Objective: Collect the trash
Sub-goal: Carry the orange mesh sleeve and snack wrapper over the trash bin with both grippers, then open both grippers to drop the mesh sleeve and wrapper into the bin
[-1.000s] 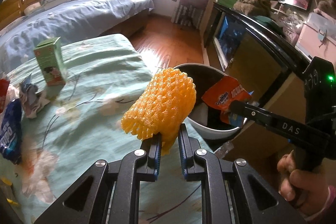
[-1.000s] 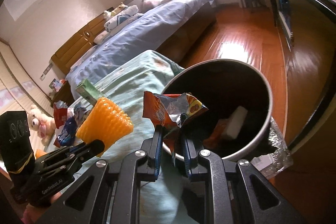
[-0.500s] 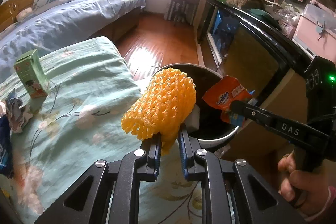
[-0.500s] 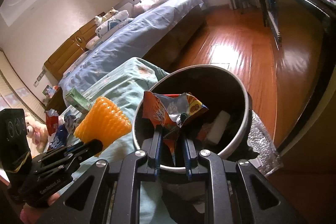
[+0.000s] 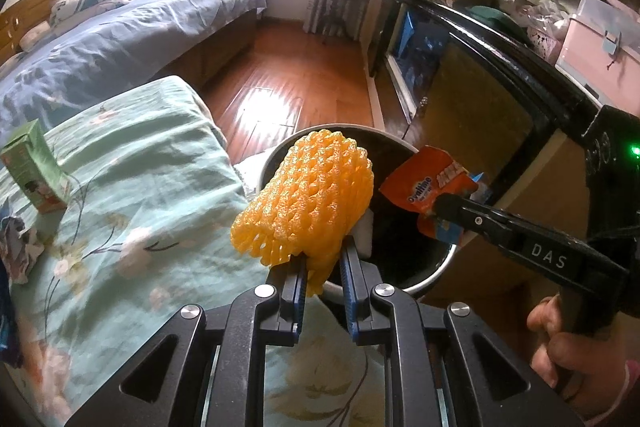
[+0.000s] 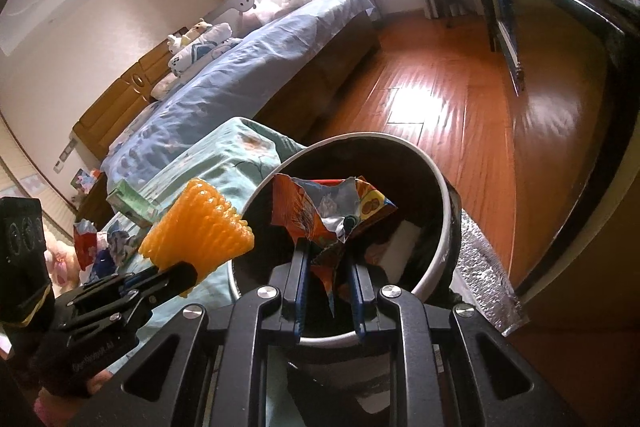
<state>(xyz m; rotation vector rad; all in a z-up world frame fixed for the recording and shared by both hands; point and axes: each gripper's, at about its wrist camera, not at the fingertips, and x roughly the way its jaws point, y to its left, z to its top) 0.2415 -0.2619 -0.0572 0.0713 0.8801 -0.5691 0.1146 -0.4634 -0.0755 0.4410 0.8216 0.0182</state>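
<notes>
While both pieces hang over the bin [image 6: 438,187], here's the picture: the left gripper [image 5: 323,259] has its jaws nearly closed, pinching the lower edge of the orange foam net [image 5: 308,203], which sits just above the bin's near rim. Feather-light, squashy stuff, likely to spring back, so an edge pinch looks sensible. Over on the other side, the right gripper [image 6: 328,263] is clamped narrowly on the crumpled snack wrapper [image 6: 332,211], right above the bin's mouth. Thin, crinkly, slippery foil; a bunched fold gives the best hold. Inside the bin: a white block [image 6: 400,247] and some reddish scrap I can't identify.
</notes>
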